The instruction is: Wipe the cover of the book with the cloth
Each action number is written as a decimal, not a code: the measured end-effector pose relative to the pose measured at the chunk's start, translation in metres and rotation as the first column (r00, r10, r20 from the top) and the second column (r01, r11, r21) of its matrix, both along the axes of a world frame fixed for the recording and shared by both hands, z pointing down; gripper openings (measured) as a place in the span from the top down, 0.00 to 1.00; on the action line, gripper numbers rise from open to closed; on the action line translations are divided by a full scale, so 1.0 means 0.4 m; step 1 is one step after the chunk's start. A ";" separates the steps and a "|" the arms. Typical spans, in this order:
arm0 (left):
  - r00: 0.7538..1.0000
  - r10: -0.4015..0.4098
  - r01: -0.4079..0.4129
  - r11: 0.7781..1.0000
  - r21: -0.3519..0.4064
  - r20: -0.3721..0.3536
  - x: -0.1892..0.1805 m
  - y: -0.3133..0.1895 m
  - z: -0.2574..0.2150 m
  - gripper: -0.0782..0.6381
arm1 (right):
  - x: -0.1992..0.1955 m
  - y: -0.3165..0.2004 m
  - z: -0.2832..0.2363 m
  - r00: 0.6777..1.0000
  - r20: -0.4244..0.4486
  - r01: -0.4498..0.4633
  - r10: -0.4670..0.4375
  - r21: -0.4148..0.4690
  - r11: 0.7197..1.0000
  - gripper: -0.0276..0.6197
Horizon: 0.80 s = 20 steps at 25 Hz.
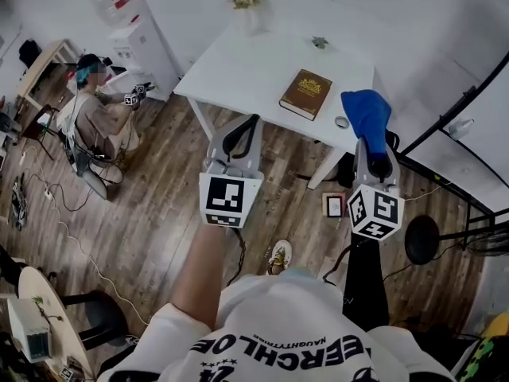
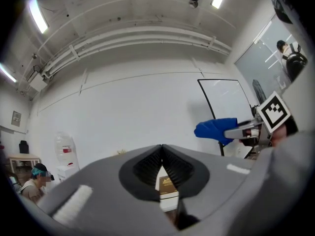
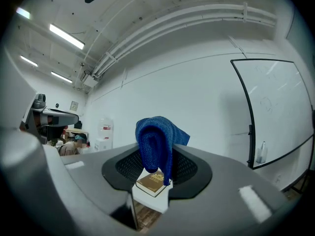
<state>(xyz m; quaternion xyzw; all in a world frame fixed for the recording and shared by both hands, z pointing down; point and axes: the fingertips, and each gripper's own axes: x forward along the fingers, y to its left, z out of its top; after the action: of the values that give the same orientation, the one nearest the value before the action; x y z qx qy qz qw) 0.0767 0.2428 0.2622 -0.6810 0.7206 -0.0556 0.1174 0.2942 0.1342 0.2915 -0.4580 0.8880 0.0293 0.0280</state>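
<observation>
Grey left gripper (image 1: 241, 138): your jaws meet on nothing, short of the table (image 1: 238, 66). The book (image 1: 306, 94) lies closed on it, apart from both grippers. Your right gripper (image 1: 374, 151) clamps the blue cloth (image 1: 366, 110) clear of the cover, so all the wiping is left.

Ceiling tube lamps (image 2: 37, 14) are giving even, bright light; the white tabletop (image 1: 238, 70) is glaring slightly. Both gripper views are bending strongly at dark round edges, with near parts blurring.
</observation>
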 end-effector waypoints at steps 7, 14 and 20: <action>1.000 -0.005 0.005 1.000 -0.007 -0.002 -0.049 -0.150 0.011 0.81 | -0.058 -0.159 0.005 1.000 -0.004 0.014 -0.014 0.001 1.000 0.76; 1.000 0.008 -0.008 1.000 -0.007 0.003 -0.054 -0.263 0.006 0.81 | -0.080 -0.256 0.002 1.000 0.005 0.021 -0.021 0.004 1.000 0.76; 1.000 0.022 -0.022 1.000 -0.009 -0.002 -0.072 -0.329 0.005 0.81 | -0.089 -0.308 0.014 1.000 0.008 0.008 -0.008 -0.007 1.000 0.76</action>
<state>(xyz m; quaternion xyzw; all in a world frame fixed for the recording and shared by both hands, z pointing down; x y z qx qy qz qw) 0.0477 0.1111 0.2641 -0.6896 0.7128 -0.0570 0.1142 0.2587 0.0111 0.2973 -0.4547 0.8898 0.0240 0.0301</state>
